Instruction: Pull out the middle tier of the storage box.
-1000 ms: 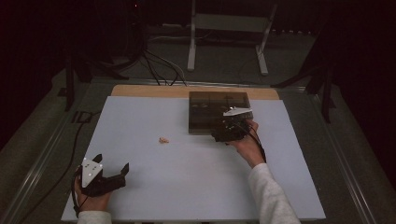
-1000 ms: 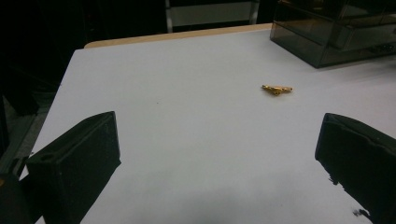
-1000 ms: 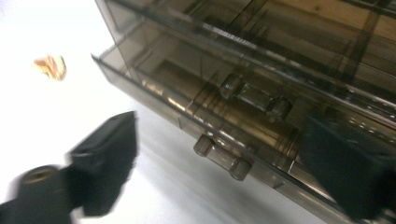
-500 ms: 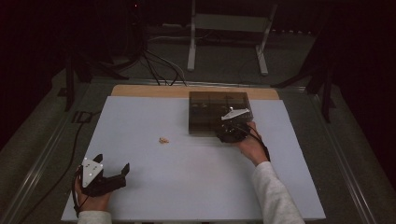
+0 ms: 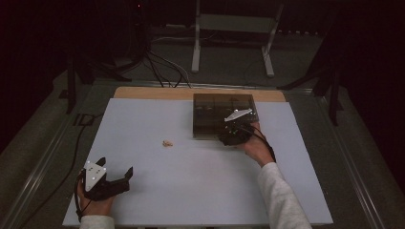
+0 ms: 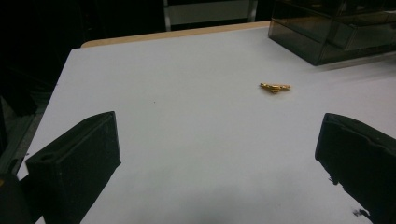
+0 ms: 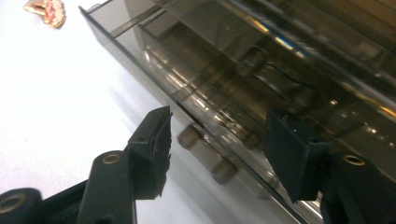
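The smoked drawer box [image 5: 223,114] stands at the far right of the worktop [image 5: 191,191]. Its small drawer knob [image 7: 205,151] lies between the right gripper [image 7: 215,154] jaws, which have just been opening and stand apart, not pressing it. The left gripper [image 5: 112,181], jaws wide apart, rests well away.

1. Box [image 5: 223,116]: dark, see-through, smoky plastic, flat on the white table's far right part, with inner compartments.
2. Knob [image 7: 205,151]: small, see-through, sticking out from the box's near front wall.
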{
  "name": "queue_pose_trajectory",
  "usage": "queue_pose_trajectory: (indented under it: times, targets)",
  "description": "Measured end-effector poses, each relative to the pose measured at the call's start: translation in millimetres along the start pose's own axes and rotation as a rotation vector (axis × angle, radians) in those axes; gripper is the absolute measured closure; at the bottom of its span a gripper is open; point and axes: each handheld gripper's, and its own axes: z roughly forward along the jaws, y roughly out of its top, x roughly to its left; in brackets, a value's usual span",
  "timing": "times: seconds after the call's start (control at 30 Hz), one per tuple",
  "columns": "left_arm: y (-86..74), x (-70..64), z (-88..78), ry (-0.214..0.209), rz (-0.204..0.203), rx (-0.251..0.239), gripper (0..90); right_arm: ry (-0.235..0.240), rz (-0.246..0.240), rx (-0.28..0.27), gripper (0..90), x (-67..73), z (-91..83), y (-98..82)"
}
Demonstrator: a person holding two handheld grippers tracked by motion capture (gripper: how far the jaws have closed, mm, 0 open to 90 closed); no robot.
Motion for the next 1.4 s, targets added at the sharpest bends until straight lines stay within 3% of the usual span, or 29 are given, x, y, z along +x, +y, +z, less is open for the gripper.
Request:
queue_pose_trajectory:
  times: [0.13, 0.43, 0.67, 1.4]
  targets:
    - [0.2, 0.3, -0.7, 0.0, -0.001, -0.003, 1.1, -0.023, -0.018, 0.048, 44.6, 2.7, 9.9, -0.6]
    - [0.3, 0.4, -1.2, 0.001, -0.002, -0.005, 1.1, -0.042, -0.03, 0.064, 46.4, 2.7, 9.9, -1.6]
    - [0.0, 0.9, -1.2, 0.003, -0.005, -0.004, 1.1, -0.023, -0.011, 0.052, 46.9, 0.5, 8.7, -2.5]
    - [-0.1, 0.7, -0.9, 0.003, -0.002, 0.0, 1.1, -0.013, -0.028, 0.035, 47.9, 4.1, 4.2, -9.1]
